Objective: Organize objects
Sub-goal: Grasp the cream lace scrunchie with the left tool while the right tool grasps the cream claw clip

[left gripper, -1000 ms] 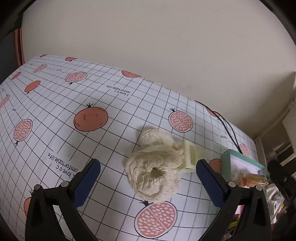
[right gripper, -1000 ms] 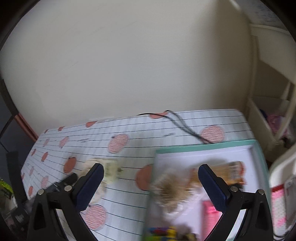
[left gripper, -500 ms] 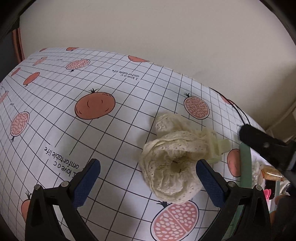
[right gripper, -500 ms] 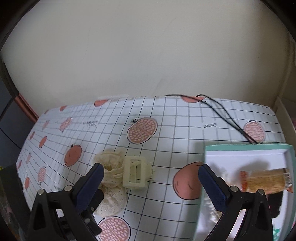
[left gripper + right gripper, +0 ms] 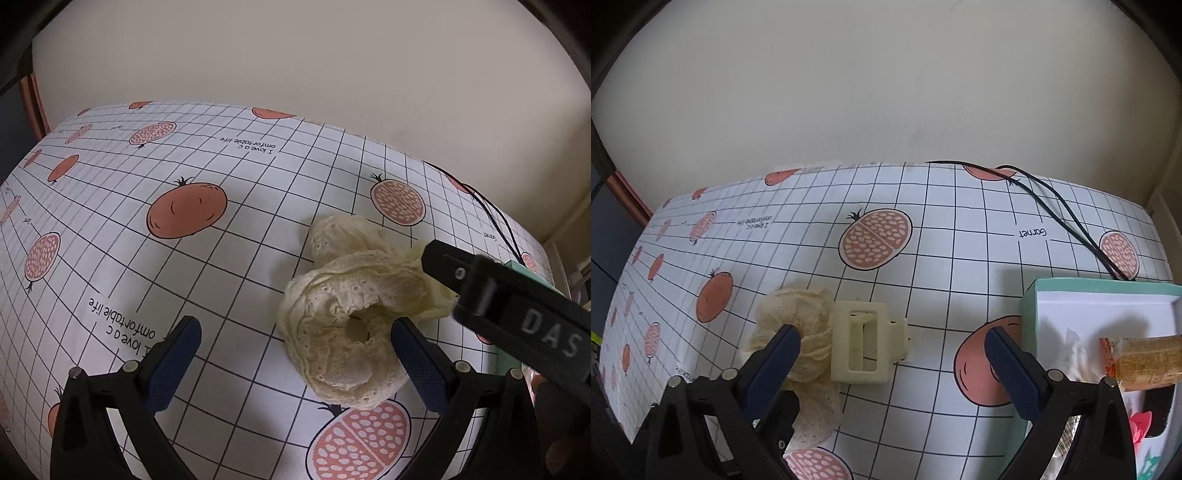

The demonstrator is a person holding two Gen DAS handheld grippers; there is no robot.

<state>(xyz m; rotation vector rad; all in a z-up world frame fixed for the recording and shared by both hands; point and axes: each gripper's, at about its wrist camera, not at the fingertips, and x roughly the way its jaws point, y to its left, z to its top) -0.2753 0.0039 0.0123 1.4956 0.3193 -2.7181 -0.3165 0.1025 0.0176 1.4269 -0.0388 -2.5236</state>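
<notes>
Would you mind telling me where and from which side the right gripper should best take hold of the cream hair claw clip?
Probably across the long sides of the hair claw clip's rectangular frame, coming from above. It lies flat on the tablecloth, its left edge against the lace scrunchie, so the left finger may need to nudge in there. The right gripper is open wide enough.
</notes>
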